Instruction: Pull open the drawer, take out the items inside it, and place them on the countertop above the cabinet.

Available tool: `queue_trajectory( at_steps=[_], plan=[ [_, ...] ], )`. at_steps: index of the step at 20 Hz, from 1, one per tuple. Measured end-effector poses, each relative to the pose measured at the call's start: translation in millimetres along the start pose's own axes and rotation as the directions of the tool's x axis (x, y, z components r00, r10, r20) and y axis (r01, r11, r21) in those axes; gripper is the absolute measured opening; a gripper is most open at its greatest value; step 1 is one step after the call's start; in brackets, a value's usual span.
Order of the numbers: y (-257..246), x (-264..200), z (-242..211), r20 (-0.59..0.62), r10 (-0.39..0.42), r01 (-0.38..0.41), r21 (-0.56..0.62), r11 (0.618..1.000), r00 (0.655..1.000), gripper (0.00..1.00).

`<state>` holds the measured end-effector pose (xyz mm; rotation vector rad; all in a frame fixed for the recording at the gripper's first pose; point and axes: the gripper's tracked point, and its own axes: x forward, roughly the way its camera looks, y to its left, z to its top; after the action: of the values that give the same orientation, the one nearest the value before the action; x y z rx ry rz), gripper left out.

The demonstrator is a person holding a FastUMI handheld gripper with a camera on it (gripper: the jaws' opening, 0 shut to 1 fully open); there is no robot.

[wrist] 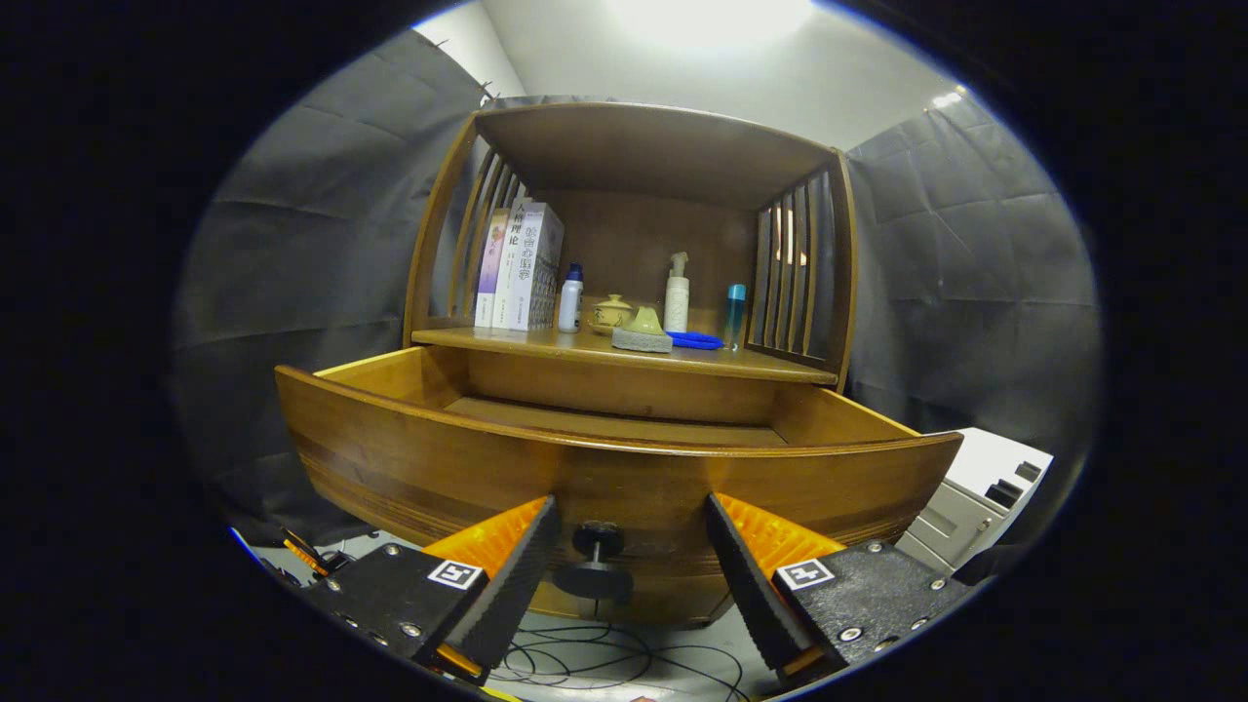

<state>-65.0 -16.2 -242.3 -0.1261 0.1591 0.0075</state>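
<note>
since the drawer [614,458] already stands pulled out, that step looks done. left to right on the countertop [624,353] above it: books [522,265], bottles, sponge [643,337]. my gripper [632,567] is spread, straddling the knob [597,564] untouched; drawer's inside mostly hidden.

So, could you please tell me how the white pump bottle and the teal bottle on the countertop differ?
The white pump bottle is taller and wider, with a pump spout on top; the teal bottle is slimmer, shorter and flat-capped. The white one stands behind the sponge; the teal one stands by the slatted side. Both stand upright. The gripper is open around the drawer knob.
</note>
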Motion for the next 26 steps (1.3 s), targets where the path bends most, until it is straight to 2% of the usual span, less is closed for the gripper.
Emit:
queue_trajectory(
  at_steps=[4,13,26],
  plan=[
    [-4.3,20.8,3.8,0.007,0.021,-0.021,-0.004,1.0,1.0,0.94],
    [1.7,93.0,13.5,0.014,0.008,-0.008,0.013,1.0,1.0,0.94],
    [7.4,168.8,19.4,-0.002,-0.008,0.008,0.016,1.0,1.0,0.93]
  ],
)
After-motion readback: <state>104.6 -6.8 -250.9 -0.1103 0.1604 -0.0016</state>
